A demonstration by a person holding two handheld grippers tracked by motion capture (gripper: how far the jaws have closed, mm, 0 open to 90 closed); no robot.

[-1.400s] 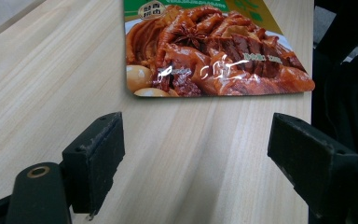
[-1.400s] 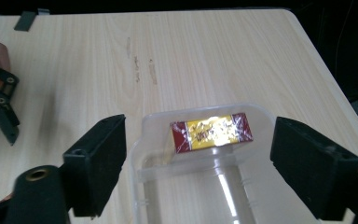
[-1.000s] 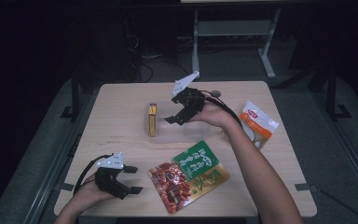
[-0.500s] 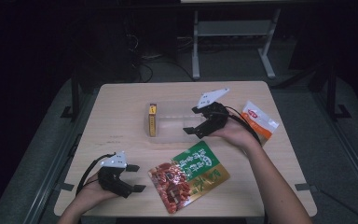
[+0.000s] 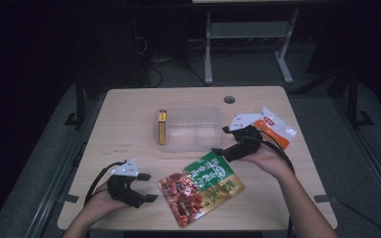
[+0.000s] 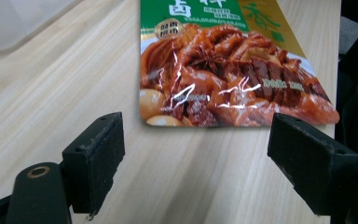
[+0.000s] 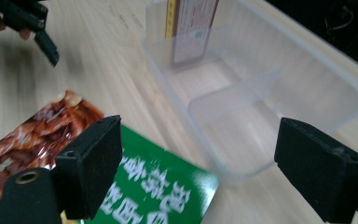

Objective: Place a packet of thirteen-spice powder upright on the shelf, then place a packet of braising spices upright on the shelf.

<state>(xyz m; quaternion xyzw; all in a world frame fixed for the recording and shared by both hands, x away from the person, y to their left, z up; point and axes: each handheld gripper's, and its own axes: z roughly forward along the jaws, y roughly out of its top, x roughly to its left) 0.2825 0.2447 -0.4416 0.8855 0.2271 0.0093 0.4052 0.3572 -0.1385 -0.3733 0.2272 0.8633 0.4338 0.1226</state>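
Right gripper (image 5: 224, 140), jaws wide and empty, hovers over the green-and-red food pouch (image 5: 201, 187), whose green end lies just beneath it. For a clean pick, lower over that free edge, clear of the clear plastic box (image 5: 188, 128) just ahead on the worktop (image 5: 129, 119).
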